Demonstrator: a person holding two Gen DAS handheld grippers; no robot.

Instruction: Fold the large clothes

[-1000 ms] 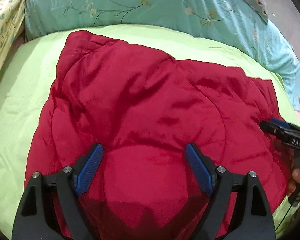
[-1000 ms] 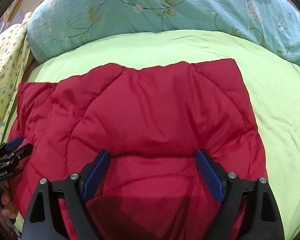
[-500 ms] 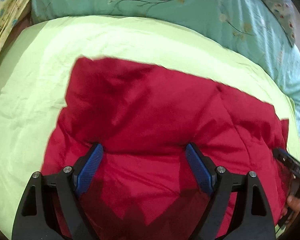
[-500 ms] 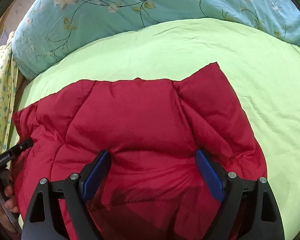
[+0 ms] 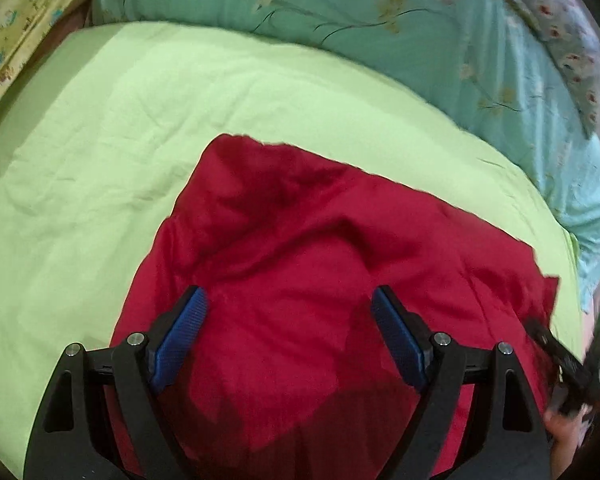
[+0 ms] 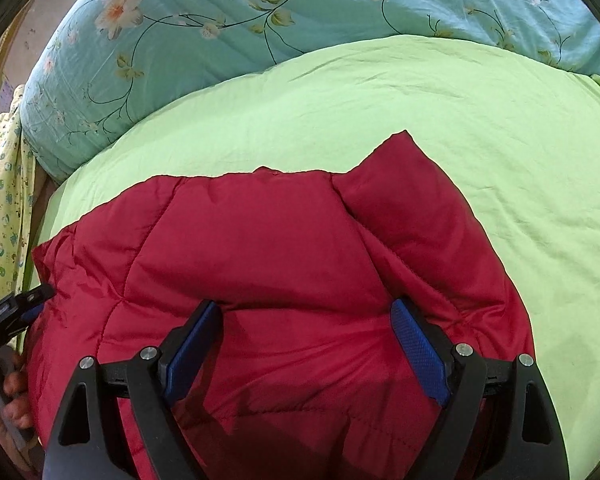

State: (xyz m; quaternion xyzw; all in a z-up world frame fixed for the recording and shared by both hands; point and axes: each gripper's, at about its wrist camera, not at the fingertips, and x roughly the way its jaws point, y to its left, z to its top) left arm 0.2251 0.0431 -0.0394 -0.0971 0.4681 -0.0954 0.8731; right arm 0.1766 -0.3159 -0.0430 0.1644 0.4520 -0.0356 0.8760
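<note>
With the red quilted jacket [image 6: 284, 280] bunched on the lime-green bedsheet [image 6: 420, 120], the left gripper [image 5: 288, 332] and right gripper [image 6: 304, 344] both gape wide over its padding, gripping nothing, so each should pinch a true hem edge, not puffy middle.

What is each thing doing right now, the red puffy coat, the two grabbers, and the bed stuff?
red puffy coat: folded, lying rumpled on the sheet
left gripper: open, over the coat
right gripper: open, over the coat
green sheet: spread out, lightly creased
floral quilt: bunched behind the sheet
</note>
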